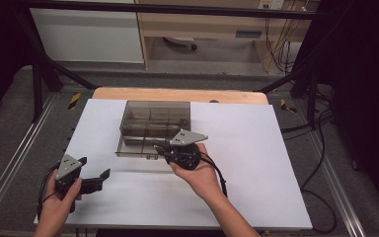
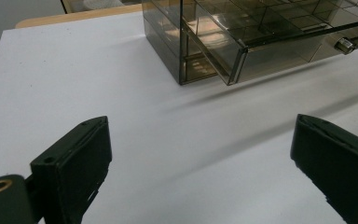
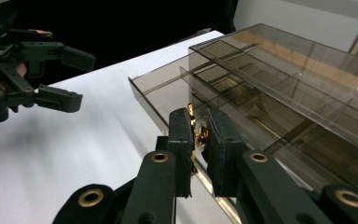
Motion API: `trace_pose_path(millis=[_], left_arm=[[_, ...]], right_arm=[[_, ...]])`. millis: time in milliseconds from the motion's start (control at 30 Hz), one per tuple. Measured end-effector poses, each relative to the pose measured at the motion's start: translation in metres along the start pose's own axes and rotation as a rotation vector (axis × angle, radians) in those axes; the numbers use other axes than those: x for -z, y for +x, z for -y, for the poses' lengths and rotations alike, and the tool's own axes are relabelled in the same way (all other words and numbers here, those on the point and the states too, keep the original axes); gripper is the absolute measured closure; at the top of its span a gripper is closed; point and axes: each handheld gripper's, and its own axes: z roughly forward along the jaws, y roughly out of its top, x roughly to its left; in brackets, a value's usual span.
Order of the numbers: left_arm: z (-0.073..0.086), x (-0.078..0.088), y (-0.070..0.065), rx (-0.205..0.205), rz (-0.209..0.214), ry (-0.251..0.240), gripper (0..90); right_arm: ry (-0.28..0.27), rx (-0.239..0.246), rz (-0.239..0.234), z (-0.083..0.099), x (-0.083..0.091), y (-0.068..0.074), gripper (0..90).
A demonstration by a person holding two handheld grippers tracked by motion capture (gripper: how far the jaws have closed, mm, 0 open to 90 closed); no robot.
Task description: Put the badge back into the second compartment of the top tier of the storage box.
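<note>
At the drawer (image 3: 168, 100) front, right tongs (image 3: 199, 135) apparently pinch its knob (image 3: 200, 134).

The smoked plastic drawer box (image 1: 154, 123) stands toward the far edge of the tabletop (image 1: 256, 163), its bottom drawer (image 1: 138, 147) pulled out toward the near edge, narrowing the room in front. The right tool (image 1: 159, 147) is clamped on the drawer's knob (image 2: 353, 43) there. The left tool (image 1: 103, 177) (jaws wide apart) sits by the near left corner. The right half lies bare.
</note>
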Motion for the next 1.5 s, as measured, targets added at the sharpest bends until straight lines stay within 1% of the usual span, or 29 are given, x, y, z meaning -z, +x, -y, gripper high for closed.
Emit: trace_pose_path(millis=[133,233,367,433,567,733,967,1200,1500], left_arm=[[-0.001,0.0,0.0,0.003,0.002,-0.008,5.0],[0.0,0.0,0.0,0.003,0.0,-0.004,5.1],[0.0,0.0,0.0,0.001,0.001,-0.003,5.2],[0.0,0.0,0.0,0.001,0.001,-0.003,5.2],[0.0,0.0,0.0,0.003,-0.002,-0.004,5.2],[0.0,0.0,0.0,0.0,-0.001,-0.004,5.2],[-0.001,0.0,0.0,-0.001,-0.002,-0.004,5.2],[-0.001,0.0,0.0,-0.002,-0.001,-0.007,5.1],[-0.001,0.001,0.0,-0.011,-0.004,-0.01,5.2]], right_arm=[[0.006,0.0,0.016,-0.002,0.002,-0.004,81.1],[0.006,0.001,0.025,-0.005,0.003,-0.008,81.0],[0.027,0.02,0.034,-0.009,0.001,-0.01,81.0],[0.039,0.036,0.038,-0.011,-0.002,-0.011,81.0],[0.055,0.051,0.041,-0.015,-0.005,-0.013,81.0],[0.056,0.051,0.049,-0.018,-0.01,-0.015,81.0],[0.075,0.064,0.057,-0.021,-0.016,-0.017,81.0],[0.092,0.071,0.061,-0.022,-0.023,-0.017,81.0],[0.124,0.074,0.063,-0.02,-0.036,-0.016,80.9]])
